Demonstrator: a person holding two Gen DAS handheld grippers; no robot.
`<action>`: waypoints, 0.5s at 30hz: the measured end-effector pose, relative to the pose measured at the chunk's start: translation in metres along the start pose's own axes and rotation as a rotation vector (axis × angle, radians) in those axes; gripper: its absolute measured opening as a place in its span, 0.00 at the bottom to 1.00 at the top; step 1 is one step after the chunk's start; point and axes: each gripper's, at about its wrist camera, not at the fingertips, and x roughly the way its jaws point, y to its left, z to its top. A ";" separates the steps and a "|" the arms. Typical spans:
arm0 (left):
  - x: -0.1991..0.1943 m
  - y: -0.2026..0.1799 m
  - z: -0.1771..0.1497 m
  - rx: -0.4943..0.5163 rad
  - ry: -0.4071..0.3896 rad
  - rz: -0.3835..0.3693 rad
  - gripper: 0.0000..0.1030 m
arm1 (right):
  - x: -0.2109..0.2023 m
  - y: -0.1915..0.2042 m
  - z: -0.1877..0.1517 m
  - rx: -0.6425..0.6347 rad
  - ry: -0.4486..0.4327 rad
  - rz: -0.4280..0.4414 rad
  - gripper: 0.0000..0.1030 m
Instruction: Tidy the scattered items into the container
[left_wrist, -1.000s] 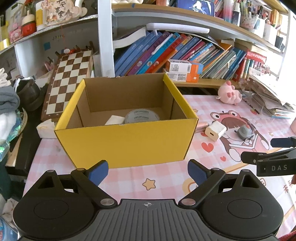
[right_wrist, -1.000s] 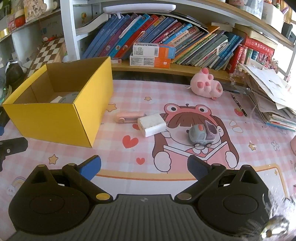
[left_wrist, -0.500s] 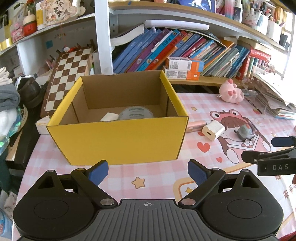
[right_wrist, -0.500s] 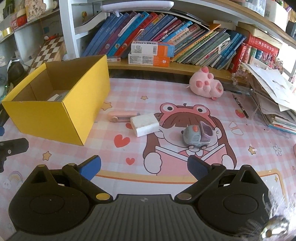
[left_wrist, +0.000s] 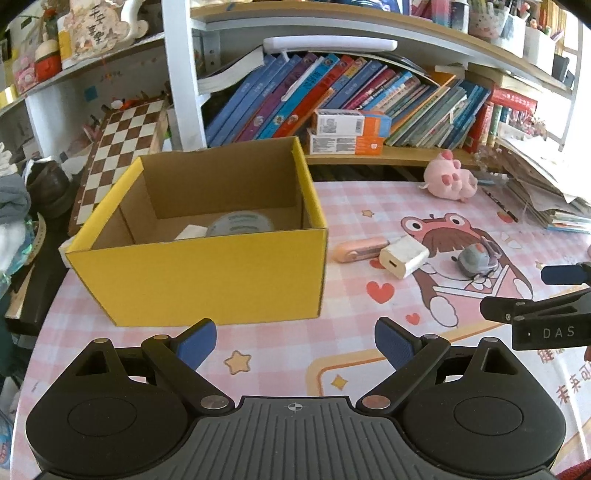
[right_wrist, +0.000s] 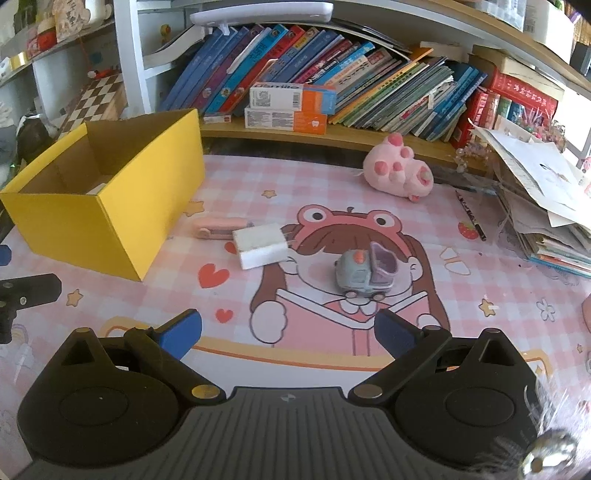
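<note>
My right claw (right_wrist: 288, 328) has slid closer to the toy car (right_wrist: 364, 275), which now sits just ahead, a bit to the right. Both claws are wide open and hold nothing; my left claw (left_wrist: 295, 341) waits by the yellow box (left_wrist: 207, 273). The white charger (right_wrist: 262, 245) and pink thing, maybe a stapler (right_wrist: 221, 227), lie farther left, near the box.

Slanted books (right_wrist: 332, 77) filled the shelf. Below them lay two stacked orange cartons (right_wrist: 291, 107); left of them leaned a chessboard (left_wrist: 122, 147); right of them sat piled papers (right_wrist: 546, 192).
</note>
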 end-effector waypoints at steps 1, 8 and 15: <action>0.000 -0.003 0.000 0.003 -0.002 0.001 0.92 | 0.000 -0.003 0.000 0.002 -0.002 0.000 0.98; 0.002 -0.029 0.005 0.043 -0.012 -0.004 0.92 | -0.002 -0.024 -0.003 0.013 -0.020 -0.012 0.98; 0.006 -0.054 0.009 0.107 -0.016 -0.022 0.92 | 0.000 -0.041 -0.005 0.018 -0.024 -0.023 0.98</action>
